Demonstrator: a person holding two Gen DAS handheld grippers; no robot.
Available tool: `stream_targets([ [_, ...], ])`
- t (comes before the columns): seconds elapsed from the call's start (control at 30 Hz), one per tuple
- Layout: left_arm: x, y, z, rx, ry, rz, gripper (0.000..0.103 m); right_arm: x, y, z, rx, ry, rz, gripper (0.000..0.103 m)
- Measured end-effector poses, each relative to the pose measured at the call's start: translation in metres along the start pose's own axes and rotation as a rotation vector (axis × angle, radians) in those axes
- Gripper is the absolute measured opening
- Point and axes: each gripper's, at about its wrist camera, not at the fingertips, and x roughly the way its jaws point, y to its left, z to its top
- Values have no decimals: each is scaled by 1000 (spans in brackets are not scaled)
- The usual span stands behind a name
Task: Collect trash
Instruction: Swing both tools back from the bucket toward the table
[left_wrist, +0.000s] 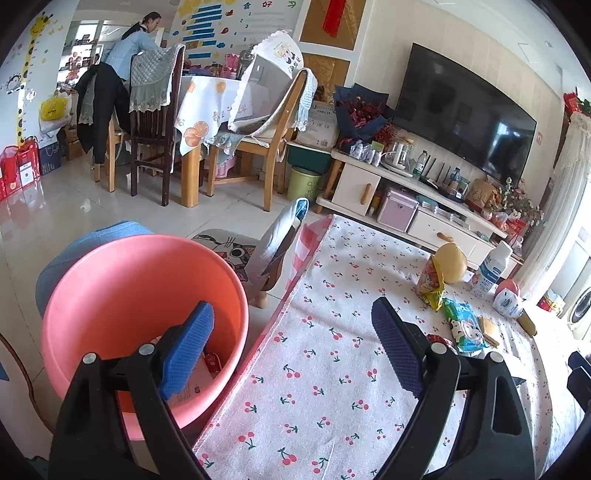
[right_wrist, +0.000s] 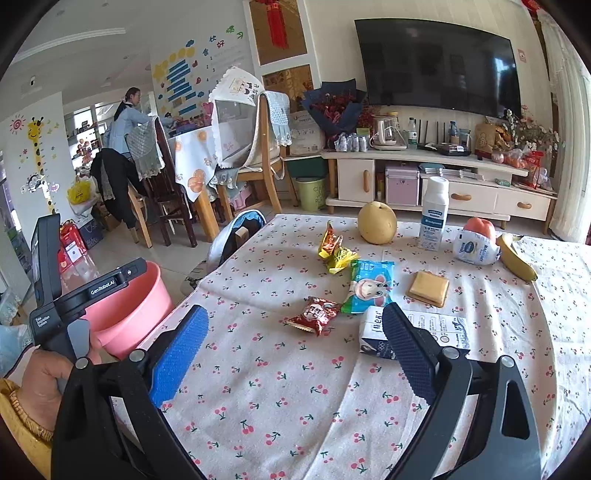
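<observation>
- Left gripper (left_wrist: 291, 345) tilts downward at the table's left edge, jaws spread wide with nothing between them; one blue pad (left_wrist: 188, 350) hangs over the pink bucket (left_wrist: 110, 295), the other over the cherry-print tablecloth (left_wrist: 325, 369).
- Pink bucket stands on the floor just beside the table edge; some packaging lies at its bottom, a small red wrapper (left_wrist: 212, 362) among it.
- Right gripper (right_wrist: 295, 345) is angled down over the tablecloth, jaws wide apart and empty; its right pad overlaps a flattened white-and-navy milk carton (right_wrist: 424, 328) in the view, contact not clear.
- Person's left hand (right_wrist: 48, 373), with a yellow cuff at the wrist, grips the left gripper's black handle low at the left of the right-wrist view, bucket just behind it.
- Trash on the table, near the middle: a red snack wrapper (right_wrist: 314, 314), a blue-and-white packet with a cartoon mouse (right_wrist: 369, 286), a yellow-green crumpled wrapper (right_wrist: 334, 251), all lying close together.
- Just beside these: a square biscuit (right_wrist: 428, 288). Farther back: a yellow pear (right_wrist: 376, 223), an upright white bottle (right_wrist: 434, 218), a white pouch (right_wrist: 476, 247) with a reddish fruit behind it, a banana (right_wrist: 515, 256).
- Background: another person (right_wrist: 127, 125) stands bent at a dining table; a dark television (right_wrist: 439, 62) is on the far wall.
</observation>
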Motion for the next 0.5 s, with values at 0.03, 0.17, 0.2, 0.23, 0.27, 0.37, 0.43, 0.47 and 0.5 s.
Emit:
stream_targets([
  [0.03, 0, -4, -1, 11, 0, -4, 88, -1, -4, 1, 8, -3, -3, 94],
  [0.17, 2, -18, -5, 50, 6, -12, 88, -5, -23, 2, 43, -14, -20, 94],
  [0.2, 2, -21, -6, 57, 8, -14, 88, -7, -33, 2, 62, -19, -27, 94],
  [0.23, 2, -25, -7, 65, 9, -17, 88, -7, -33, 2, 62, -19, -27, 94],
  [0.27, 3, -28, -8, 73, 10, -21, 88, -7, -37, 3, 71, -20, -31, 94],
  [0.37, 5, -37, -10, 95, 19, -41, 88, -9, -52, 4, 86, -20, -54, 94],
  [0.43, 5, -43, -12, 106, 22, -61, 88, -9, -65, 5, 112, -18, -66, 94],
  [0.47, 5, -47, -13, 114, 23, -70, 88, -10, -72, 5, 131, -15, -72, 94],
  [0.5, 6, -49, -14, 121, 26, -79, 88, -10, -79, 4, 149, -14, -79, 94],
])
